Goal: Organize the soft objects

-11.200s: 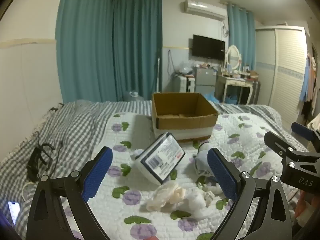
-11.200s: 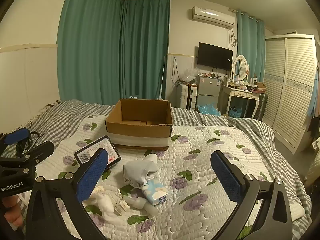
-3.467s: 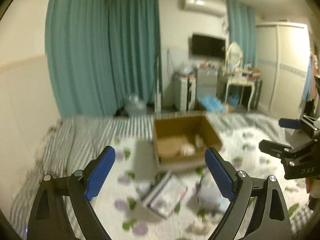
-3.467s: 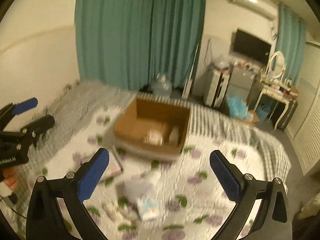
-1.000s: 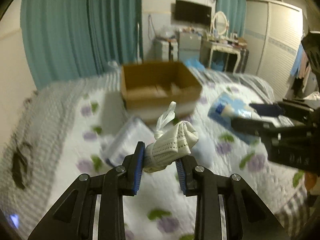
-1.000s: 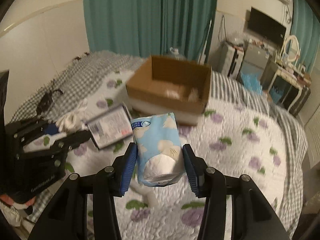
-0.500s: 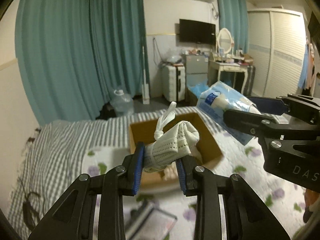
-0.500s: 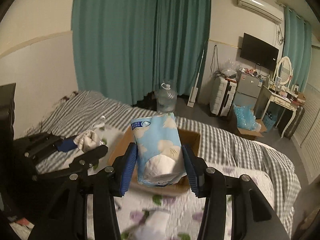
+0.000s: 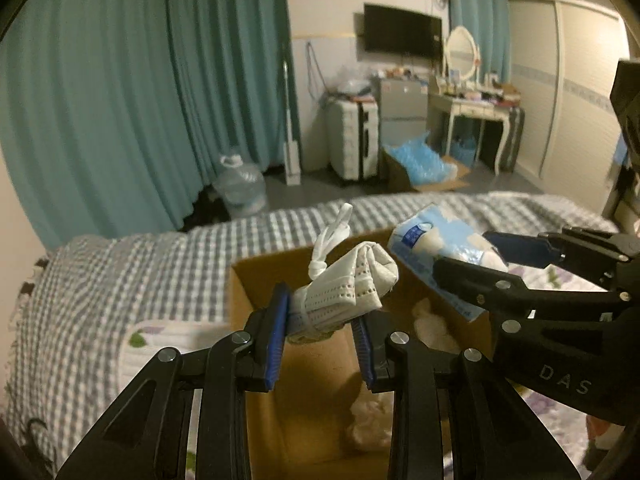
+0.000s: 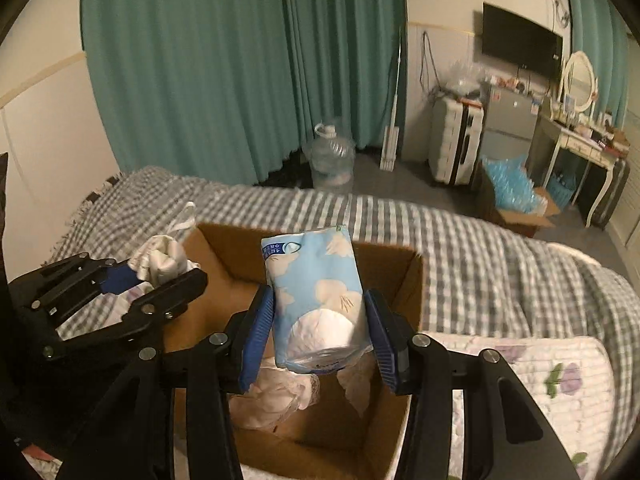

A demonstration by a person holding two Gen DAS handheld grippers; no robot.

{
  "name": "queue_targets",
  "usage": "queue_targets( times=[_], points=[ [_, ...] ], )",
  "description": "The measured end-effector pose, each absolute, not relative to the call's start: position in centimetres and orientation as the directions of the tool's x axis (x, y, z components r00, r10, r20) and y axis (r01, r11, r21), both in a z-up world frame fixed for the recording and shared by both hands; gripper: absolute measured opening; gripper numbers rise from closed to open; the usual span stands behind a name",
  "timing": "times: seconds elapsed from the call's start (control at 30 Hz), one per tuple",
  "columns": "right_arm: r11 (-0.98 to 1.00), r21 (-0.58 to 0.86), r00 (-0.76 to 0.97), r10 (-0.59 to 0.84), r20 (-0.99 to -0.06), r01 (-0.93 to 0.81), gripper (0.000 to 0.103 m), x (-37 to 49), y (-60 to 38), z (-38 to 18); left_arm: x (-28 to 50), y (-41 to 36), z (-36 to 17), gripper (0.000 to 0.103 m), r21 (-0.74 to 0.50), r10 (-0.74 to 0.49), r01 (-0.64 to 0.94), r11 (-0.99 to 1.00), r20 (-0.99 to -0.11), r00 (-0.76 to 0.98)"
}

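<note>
My left gripper (image 9: 320, 332) has its jaws drawn in narrow, blue pads pinching a folded white cloth bundle (image 9: 348, 284), perforated trim along its edge, w/ a knotted white tie sticking up from the top. The bundle hangs over the cardboard box (image 9: 256, 280), near the box's back-left corner in the left wrist view.

My right gripper (image 10: 320, 332) has jaws a bit wider, pads pressed on both sides of a light-blue tissue pack (image 10: 316, 296) w/ white cloud shapes; the pack stands roughly upright btwn the pads, tilted slightly, over the box interior. Same pack shows in the left view at right, held just beside the cloth bundle, not touching as far as I can tell.

Inside the box: crumpled white soft items (image 10: 276, 396) on the floor of it, toward the near side under the pack.

The box sits on the bed (image 10: 500, 248), grey-checked cover toward the bed's far edge, floral quilt (image 10: 552, 376) on the near-right part.

Writing: "DAS" reads on the right gripper's body in the left view. Small blue print in the pack's top-left corner, too small for me to read. No other label I can make out.
</note>
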State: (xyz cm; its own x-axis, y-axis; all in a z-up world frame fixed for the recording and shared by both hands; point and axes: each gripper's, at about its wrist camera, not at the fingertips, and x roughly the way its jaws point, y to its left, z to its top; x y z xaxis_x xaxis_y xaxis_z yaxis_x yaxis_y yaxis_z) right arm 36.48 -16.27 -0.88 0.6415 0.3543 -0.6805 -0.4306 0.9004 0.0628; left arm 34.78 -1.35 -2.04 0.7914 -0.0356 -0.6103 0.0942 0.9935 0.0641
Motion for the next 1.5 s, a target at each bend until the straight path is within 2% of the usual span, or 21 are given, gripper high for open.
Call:
queue_targets(
  times=[0.17,0.23,0.27,0.3,0.33,0.37,0.43,0.5,0.7,0.77,0.9,0.97,1.07,1.3,1.5],
  points=[
    [0.902,0.083,0.627,0.359,-0.692,-0.424,0.049,37.7,-16.8,-3.1,36.4,-1.9,-4.3,0.032,0.076,-0.049,0.13,0.989,-0.657,0.752],
    [0.907,0.097,0.622,0.355,-0.698,-0.409,0.058,38.0,-17.1,-3.2,36.4,-2.2,-4.5,0.033,0.095,-0.03,0.121,0.988,-0.654,0.756],
    [0.91,0.101,0.628,0.356,-0.692,-0.403,0.07,37.8,-17.3,-3.0,36.4,-2.4,-4.7,0.033,0.116,-0.007,0.11,0.987,-0.656,0.754],
    [0.911,0.103,0.637,0.356,-0.683,-0.398,0.079,37.7,-17.4,-2.8,36.4,-2.7,-4.6,0.04,0.121,-0.001,0.107,0.987,-0.659,0.752],
    [0.914,0.105,0.65,0.357,-0.671,-0.393,0.079,37.4,-17.6,-2.3,36.3,-2.8,-4.5,0.047,0.115,-0.004,0.107,0.988,-0.663,0.748],
    [0.916,0.106,0.658,0.355,-0.665,-0.387,0.079,37.2,-17.8,-1.8,36.2,-2.7,-4.4,0.063,0.109,-0.005,0.104,0.989,-0.666,0.746],
    [0.922,0.105,0.678,0.348,-0.647,-0.373,0.082,36.3,-18.2,-0.4,35.5,-2.6,-3.6,0.075,0.106,0.002,0.088,0.99,-0.652,0.758],
    [0.925,0.106,0.694,0.346,-0.631,-0.364,0.087,35.4,-18.5,0.9,34.7,-2.4,-2.5,0.076,0.12,0.025,0.063,0.991,-0.616,0.788],
    [0.937,0.08,0.753,0.323,-0.573,-0.341,0.093,29.7,-19.5,7.5,30.4,-1.7,3.9,0.077,0.134,0.05,0.027,0.991,-0.54,0.84],
    [0.943,0.06,0.783,0.307,-0.542,-0.328,0.095,27.1,-19.8,10.5,27.8,-1.3,6.9,0.087,0.131,0.045,0.023,0.991,-0.492,0.87],
    [0.941,0.054,0.816,0.317,-0.483,-0.334,0.099,21.8,-20.6,16.2,22.1,-0.2,13.1,0.088,0.083,0.023,0.01,0.996,-0.387,0.922],
    [0.948,0.006,0.846,0.285,-0.451,-0.317,0.101,18.8,-20.7,18.8,19.4,0.1,15.5,0.094,0.073,0.021,0.005,0.997,-0.343,0.939],
    [0.954,-0.039,0.88,0.257,-0.398,-0.296,0.102,14.3,-20.9,21.5,15.7,0.7,18.3,0.094,0.066,0.02,-0.002,0.998,-0.286,0.958],
    [0.947,-0.078,0.889,0.263,-0.374,-0.312,0.102,6.4,-20.8,22.6,9.1,1.8,19.9,0.094,0.065,-0.019,0.034,0.997,-0.229,0.973],
    [0.936,-0.072,0.867,0.286,-0.409,-0.343,0.102,3.0,-20.2,19.0,5.6,1.9,17.9,0.094,0.115,-0.041,0.067,0.991,-0.211,0.977]
  ],
)
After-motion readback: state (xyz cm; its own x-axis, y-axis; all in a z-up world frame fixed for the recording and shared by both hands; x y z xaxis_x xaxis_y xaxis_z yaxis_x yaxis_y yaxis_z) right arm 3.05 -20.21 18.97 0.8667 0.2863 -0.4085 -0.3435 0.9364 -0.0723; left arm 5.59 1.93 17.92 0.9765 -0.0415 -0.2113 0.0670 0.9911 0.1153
